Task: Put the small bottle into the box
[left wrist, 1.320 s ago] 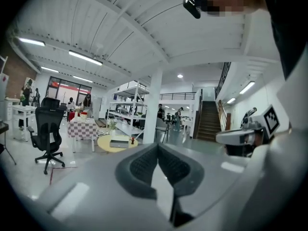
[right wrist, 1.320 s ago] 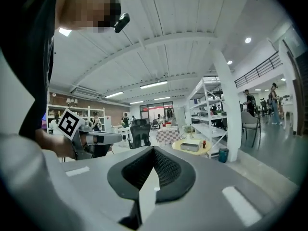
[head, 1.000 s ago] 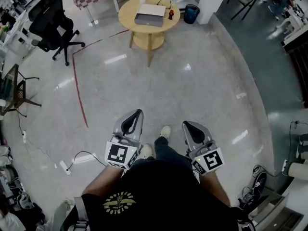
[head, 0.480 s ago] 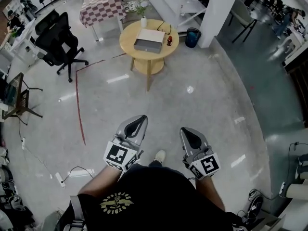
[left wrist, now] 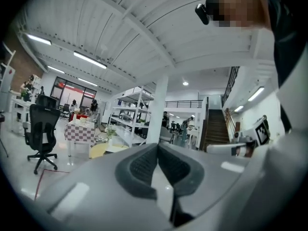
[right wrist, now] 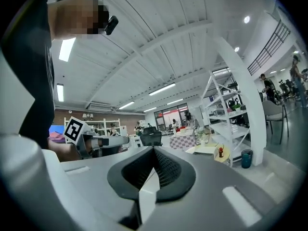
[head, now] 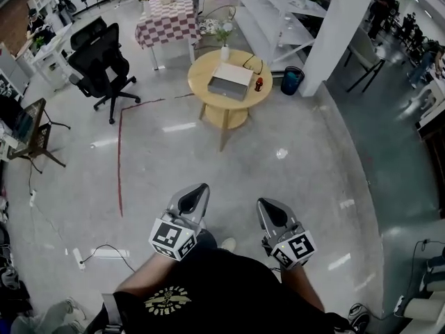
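A small red bottle [head: 259,84] stands on a round wooden table [head: 206,69] far ahead of me, just right of a flat grey box [head: 231,82]. A vase with a plant [head: 224,51] sits at the table's back edge. Both grippers are held level over the floor in front of the person's body, far short of the table. My left gripper [head: 199,188] is shut with nothing in it, and so is my right gripper [head: 267,204]. In the right gripper view the bottle [right wrist: 221,152] shows small on the distant table [right wrist: 208,150] beyond the shut right gripper [right wrist: 154,150]. The left gripper [left wrist: 157,148] also shows its pads together.
A black office chair [head: 104,58] and a checkered table [head: 167,21] stand left of and behind the round table. A blue bin [head: 292,80] sits by a white pillar [head: 335,26], with shelving [head: 278,2] behind. A red floor line [head: 119,158] and a power strip [head: 90,254] lie left.
The person has walked toward the round table, which now sits lower and nearer in the head view. Both grippers travelled along, still shut and empty.
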`<state>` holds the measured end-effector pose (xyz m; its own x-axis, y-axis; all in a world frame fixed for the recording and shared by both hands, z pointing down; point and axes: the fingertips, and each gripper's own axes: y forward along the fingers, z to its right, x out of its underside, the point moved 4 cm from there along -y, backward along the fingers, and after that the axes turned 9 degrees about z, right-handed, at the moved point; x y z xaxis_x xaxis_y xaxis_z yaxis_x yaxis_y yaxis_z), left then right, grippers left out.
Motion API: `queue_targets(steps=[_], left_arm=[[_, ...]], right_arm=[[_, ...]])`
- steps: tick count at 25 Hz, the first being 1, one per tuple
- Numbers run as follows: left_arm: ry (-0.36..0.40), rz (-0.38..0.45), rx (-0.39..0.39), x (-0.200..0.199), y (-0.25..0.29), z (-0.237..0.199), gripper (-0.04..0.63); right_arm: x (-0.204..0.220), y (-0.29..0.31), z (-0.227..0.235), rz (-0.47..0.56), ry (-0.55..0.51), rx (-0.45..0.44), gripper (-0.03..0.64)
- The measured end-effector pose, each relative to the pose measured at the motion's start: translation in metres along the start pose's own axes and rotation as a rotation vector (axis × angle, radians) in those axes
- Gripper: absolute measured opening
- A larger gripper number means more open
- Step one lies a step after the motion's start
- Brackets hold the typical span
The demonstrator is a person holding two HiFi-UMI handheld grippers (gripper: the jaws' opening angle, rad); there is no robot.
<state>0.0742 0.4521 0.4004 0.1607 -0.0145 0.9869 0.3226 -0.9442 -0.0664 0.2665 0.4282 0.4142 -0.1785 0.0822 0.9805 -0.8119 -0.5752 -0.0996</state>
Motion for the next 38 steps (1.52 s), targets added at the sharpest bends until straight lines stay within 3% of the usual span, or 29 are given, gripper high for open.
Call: queue_targets(steps=[6, 16, 24, 31, 34, 38], left_arm=[[-0.044, -0.037, -0.084, 0.011, 0.003, -0.047, 0.0], [-0.066, -0.045, 0.014, 0.006, 0.053, -0.094, 0.0], [-0.047, 0.009, 0.151, -0.032, 0.12, -0.146, 0.0], [-0.014, -0.025, 0.147, -0.023, 0.132, -0.196, 0.0], [-0.016, -0.035, 0.174, -0.019, 0.129, -0.203, 0.0], [0.037, -0.043, 0.212, -0.017, 0.133, -0.201, 0.0]], right_arm=[[0.018, 0.036, -0.009, -0.049, 0.048, -0.036, 0.008], [0.009, 0.09, 0.012, -0.063, 0.054, 0.044, 0.008], [-0.023, 0.163, 0.025, 0.003, -0.007, 0.113, 0.008], [-0.023, 0.198, 0.027, 0.017, -0.014, 0.168, 0.008], [-0.019, 0.203, 0.025, 0.003, -0.014, 0.188, 0.008], [-0.019, 0.211, 0.026, -0.01, -0.021, 0.189, 0.008]])
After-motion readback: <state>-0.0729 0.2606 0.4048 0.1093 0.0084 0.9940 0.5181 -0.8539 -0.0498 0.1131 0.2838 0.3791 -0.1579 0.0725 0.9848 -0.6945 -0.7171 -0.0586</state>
